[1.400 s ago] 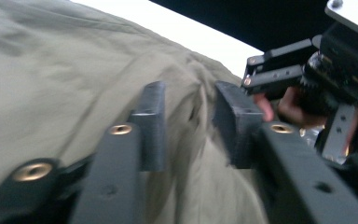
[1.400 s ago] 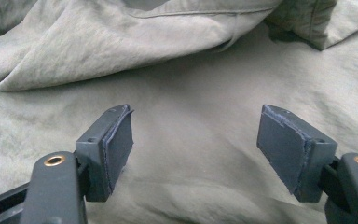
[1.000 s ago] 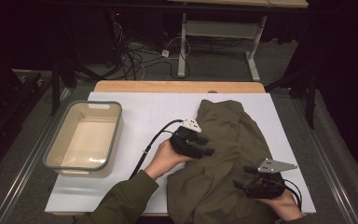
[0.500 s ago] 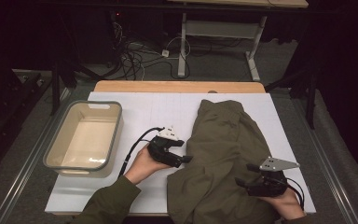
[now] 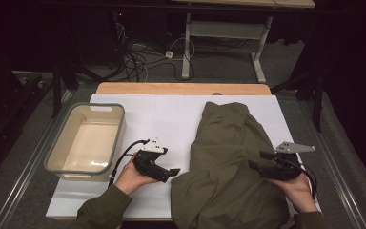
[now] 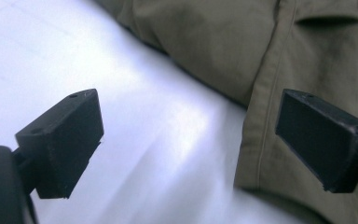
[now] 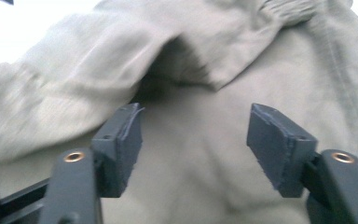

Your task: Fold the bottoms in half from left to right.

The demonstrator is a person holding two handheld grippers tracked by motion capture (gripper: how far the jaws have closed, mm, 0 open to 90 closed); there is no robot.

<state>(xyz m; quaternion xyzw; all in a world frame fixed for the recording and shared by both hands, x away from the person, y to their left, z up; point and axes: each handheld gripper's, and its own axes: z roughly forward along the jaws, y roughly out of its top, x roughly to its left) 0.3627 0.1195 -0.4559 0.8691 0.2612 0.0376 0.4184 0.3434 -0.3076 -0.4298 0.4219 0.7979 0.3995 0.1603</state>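
Dark room all around, cables tangled on the floor behind the table point(image 5: 181, 88), and a white sheet point(image 5: 171, 119) covers most of the top. Olive green garment point(image 5: 233, 167) is lying in a rumpled heap on the right half of that sheet, running from near the far edge down to my side. My left gripper point(image 5: 164, 171) sits just beside its left edge, over bare white, jaws have just been opening and now stand wide apart with nothing between them; in the left gripper view a stitched hem point(image 6: 261, 140) lies right by one jaw. My right gripper point(image 5: 259, 164) hovers over the cloth, jaws just been closing but still apart, nothing pinched. Beige plastic tub point(image 5: 86, 138) sits at the left, well apart.
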